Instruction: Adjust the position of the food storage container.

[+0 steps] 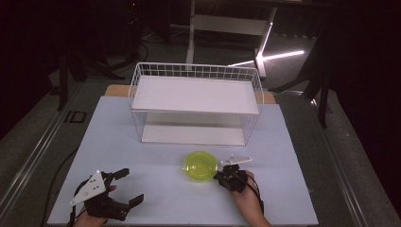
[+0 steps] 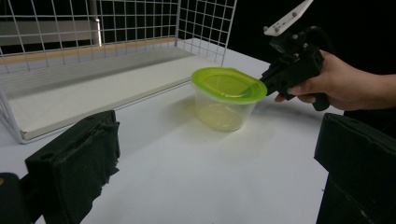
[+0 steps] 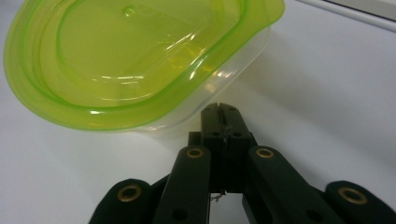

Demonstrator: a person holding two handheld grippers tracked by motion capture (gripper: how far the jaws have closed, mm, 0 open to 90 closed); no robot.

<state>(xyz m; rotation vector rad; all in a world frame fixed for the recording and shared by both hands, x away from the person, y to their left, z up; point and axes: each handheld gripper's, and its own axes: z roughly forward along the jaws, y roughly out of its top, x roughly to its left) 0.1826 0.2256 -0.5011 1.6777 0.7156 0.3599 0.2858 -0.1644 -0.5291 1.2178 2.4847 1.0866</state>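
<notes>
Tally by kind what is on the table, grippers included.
Lidded plastic container: 1
White wire shelf rack: 1
Handheld grippers: 2, the left gripper and the right gripper
Total: 4

One lidded container, one wire rack, two grippers

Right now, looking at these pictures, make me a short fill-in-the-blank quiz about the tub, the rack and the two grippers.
1. The lid on the clear plastic tub is ____ in colour.
2. The right gripper has its jaws ____, tips beside the tub's rim.
3. The left gripper has its jaws ____, with nothing between them.
4. The white wire rack stands ____ the tub in the high view.

Missing words: green; shut; open; behind
</notes>
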